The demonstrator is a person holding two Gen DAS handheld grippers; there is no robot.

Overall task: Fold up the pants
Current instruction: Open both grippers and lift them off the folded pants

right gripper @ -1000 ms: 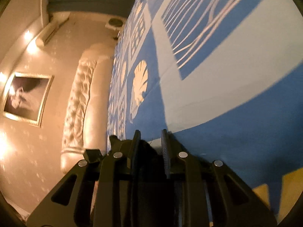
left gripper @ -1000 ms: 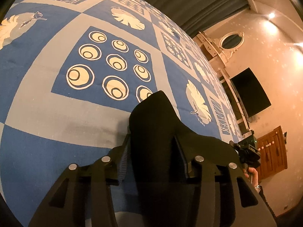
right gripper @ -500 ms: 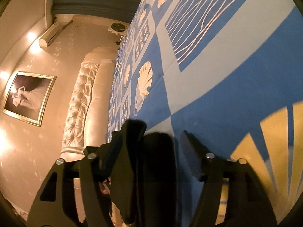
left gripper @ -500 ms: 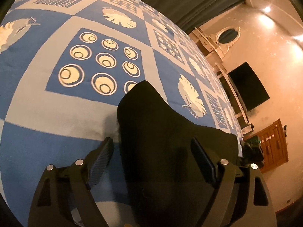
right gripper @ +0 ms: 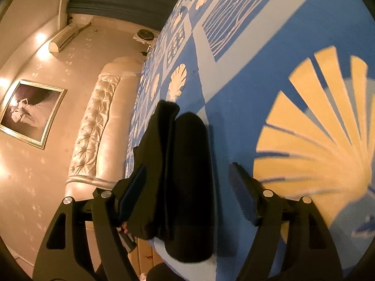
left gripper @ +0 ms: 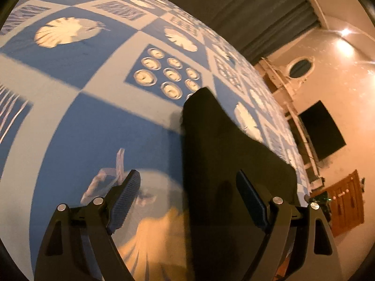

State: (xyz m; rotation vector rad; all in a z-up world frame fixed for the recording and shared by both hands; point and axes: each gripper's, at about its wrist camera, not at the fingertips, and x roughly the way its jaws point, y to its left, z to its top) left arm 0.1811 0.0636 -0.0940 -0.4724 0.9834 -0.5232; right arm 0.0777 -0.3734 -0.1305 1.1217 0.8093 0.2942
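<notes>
The black pants (left gripper: 220, 154) lie folded on the blue patterned bedspread (left gripper: 98, 126). My left gripper (left gripper: 189, 199) is open and hovers over the pants' near end, empty. In the right wrist view the pants (right gripper: 185, 175) show as a thick folded stack near the bed's edge. My right gripper (right gripper: 187, 187) is open with its jaws wide on either side of the stack, not holding it. The other gripper's tip (left gripper: 321, 201) shows at the far right of the left wrist view.
A tufted cream headboard (right gripper: 93, 131) and a framed picture (right gripper: 30, 112) stand beyond the bed's edge. A dark wall TV (left gripper: 322, 131), a wooden door (left gripper: 346, 201) and grey curtains (left gripper: 246, 16) lie past the other side.
Both grippers were shut on the pants a second ago. Both have opened, let the cloth go and pulled back, so more bedspread shows.
</notes>
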